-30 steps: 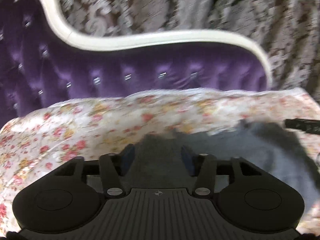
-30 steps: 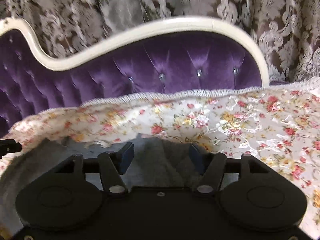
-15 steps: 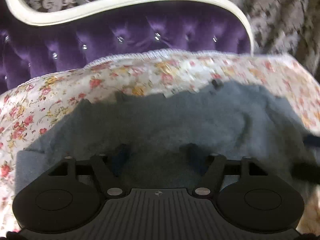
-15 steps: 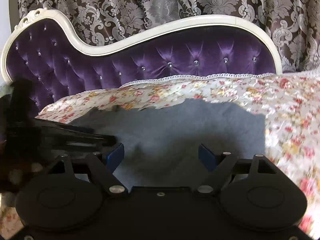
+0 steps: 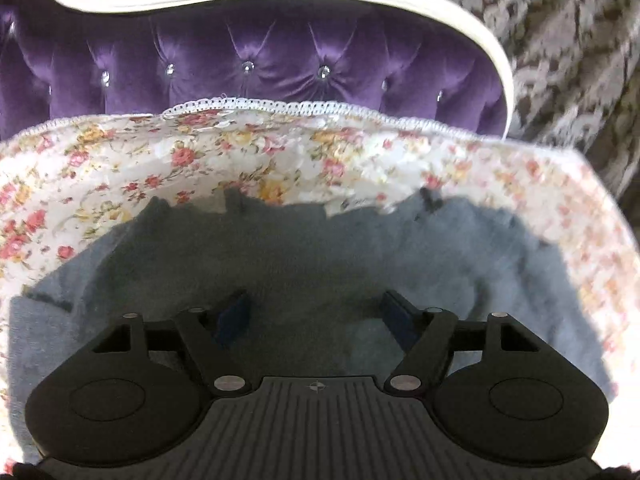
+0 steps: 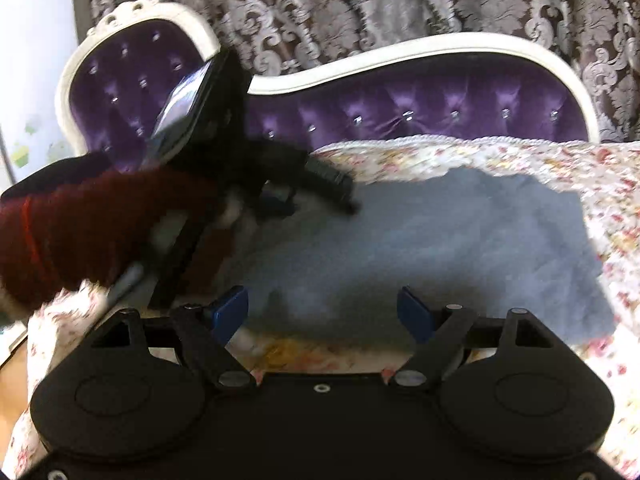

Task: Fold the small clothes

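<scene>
Your grey garment (image 6: 420, 240) lies spread flat on the floral cover (image 5: 200, 168) that drapes the seat of the purple tufted sofa (image 5: 280, 64), with its far edge near the lace trim of that cover. Your left gripper (image 5: 316, 316) hangs over the middle of the cloth, tilted down at it; its jaws have just been opening and now stand spread, with cloth showing below the gap but nothing pinched between the blue pads (image 5: 234, 316). Your right gripper (image 6: 324, 312) sits at the near edge of the same garment, and its jaws have also just been opening; they stand wide, the pads clear of the fabric (the near hem shows just beyond the tips). In the right wrist view you can see your other arm in a dark red sleeve (image 6: 88, 228) reaching in from the left, blurred, with the left tool over the garment's left side. A patterned curtain (image 6: 360, 4) hangs behind the sofa.
</scene>
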### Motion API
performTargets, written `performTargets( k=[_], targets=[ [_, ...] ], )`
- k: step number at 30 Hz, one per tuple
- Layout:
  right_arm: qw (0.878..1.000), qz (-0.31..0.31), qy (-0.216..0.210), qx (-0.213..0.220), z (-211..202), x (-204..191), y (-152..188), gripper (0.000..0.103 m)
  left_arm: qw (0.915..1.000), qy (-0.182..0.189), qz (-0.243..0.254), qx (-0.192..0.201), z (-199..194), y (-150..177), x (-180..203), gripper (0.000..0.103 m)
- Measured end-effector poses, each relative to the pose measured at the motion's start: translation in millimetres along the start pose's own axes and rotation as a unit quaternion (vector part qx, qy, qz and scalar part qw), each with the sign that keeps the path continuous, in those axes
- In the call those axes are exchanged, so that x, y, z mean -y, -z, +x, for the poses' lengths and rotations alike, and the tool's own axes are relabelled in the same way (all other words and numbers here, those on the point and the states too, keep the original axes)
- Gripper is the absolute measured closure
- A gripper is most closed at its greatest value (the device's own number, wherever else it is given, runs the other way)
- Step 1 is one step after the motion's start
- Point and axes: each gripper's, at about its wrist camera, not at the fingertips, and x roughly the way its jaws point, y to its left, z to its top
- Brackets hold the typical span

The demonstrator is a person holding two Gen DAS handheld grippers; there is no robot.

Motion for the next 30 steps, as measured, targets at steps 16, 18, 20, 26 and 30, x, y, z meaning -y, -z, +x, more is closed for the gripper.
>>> performTargets(
  k=[16,18,20,26,30],
  targets=[
    [0.999,0.017,-0.013,-0.026,10,3,15,0.015,0.9988,-0.034,0.031,0.018,4,-7,8,0.033],
    [0.999,0.037,-0.025,-0.024,7,8,13,0.014,0.9988,-0.022,0.020,0.038,-13,0,9,0.033],
    [0.997,0.058,-0.038,-0.022,3,15,10,0.014,0.9989,-0.017,0.014,0.042,-23,6,12,0.032],
    [0.995,0.086,-0.058,-0.010,-28,42,-5,0.009,0.9978,-0.037,0.036,0.042,-33,31,19,0.032],
    [0.994,0.105,-0.031,0.000,-45,74,-21,0.009,0.9988,-0.034,0.024,0.025,-24,44,17,0.032]
  ],
)
